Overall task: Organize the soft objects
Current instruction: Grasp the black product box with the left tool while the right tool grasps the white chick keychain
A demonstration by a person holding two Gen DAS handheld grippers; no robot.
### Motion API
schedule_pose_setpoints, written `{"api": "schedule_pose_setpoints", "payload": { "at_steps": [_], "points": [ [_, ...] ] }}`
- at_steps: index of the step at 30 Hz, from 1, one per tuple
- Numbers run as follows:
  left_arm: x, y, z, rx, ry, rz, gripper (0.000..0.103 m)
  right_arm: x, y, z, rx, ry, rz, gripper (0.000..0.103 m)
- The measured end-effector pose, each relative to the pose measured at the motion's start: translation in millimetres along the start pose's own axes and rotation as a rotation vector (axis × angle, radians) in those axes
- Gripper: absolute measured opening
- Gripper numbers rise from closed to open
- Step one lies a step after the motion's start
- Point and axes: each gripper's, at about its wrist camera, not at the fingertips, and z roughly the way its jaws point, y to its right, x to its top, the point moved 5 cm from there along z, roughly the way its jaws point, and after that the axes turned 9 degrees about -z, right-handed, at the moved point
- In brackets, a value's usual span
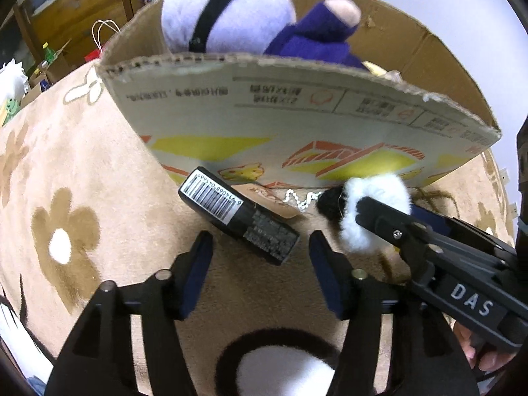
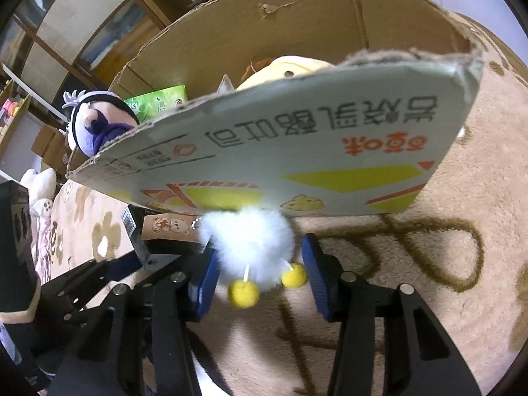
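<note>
A small white fluffy toy [image 2: 247, 244] with two yellow ball feet [image 2: 244, 293] lies on the rug against the cardboard box [image 2: 297, 151]. My right gripper [image 2: 257, 274] is open, its jaws on either side of the toy. In the left wrist view the same toy [image 1: 379, 211] shows with the right gripper's fingers [image 1: 389, 221] around it. My left gripper [image 1: 260, 257] is open and empty, just short of a black small box with a barcode [image 1: 237, 217]. A purple-and-white plush [image 1: 231, 10] and a yellow plush [image 2: 290, 66] sit inside the cardboard box [image 1: 264, 122].
The beige flower-patterned rug [image 1: 66, 198] covers the floor. A tag with a bear print [image 2: 168, 227] and a bead chain [image 1: 300, 198] lie by the black box. A green packet [image 2: 158, 102] is in the cardboard box. Shelves and bags stand behind.
</note>
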Motion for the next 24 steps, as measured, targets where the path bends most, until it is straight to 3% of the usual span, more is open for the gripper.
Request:
{"api": "schedule_pose_setpoints", "payload": {
  "at_steps": [9,11,17,19,24],
  "points": [
    [2.3,-5.3,-10.5,0.007,0.007,-0.028,0.060,-0.6,20.9,-8.7,0.017,-0.008,0.025,0.050],
    [5.7,-9.3,-11.9,0.001,0.010,-0.050,0.060,0.1,25.3,-11.1,0.018,-0.012,0.021,0.042],
    [16.6,-25.6,-1.0,-0.001,-0.002,-0.110,0.058,-0.7,26.3,-13.6,0.023,-0.023,0.006,0.036],
    [16.0,-29.2,3.1,-0.024,-0.025,-0.127,0.042,-2.1,27.0,-13.8,0.024,-0.027,0.004,0.036],
    [12.3,-32.3,8.2,-0.022,-0.037,-0.113,0.033,-6.3,21.0,-11.0,0.022,-0.045,-0.026,0.029]
  ]
}}
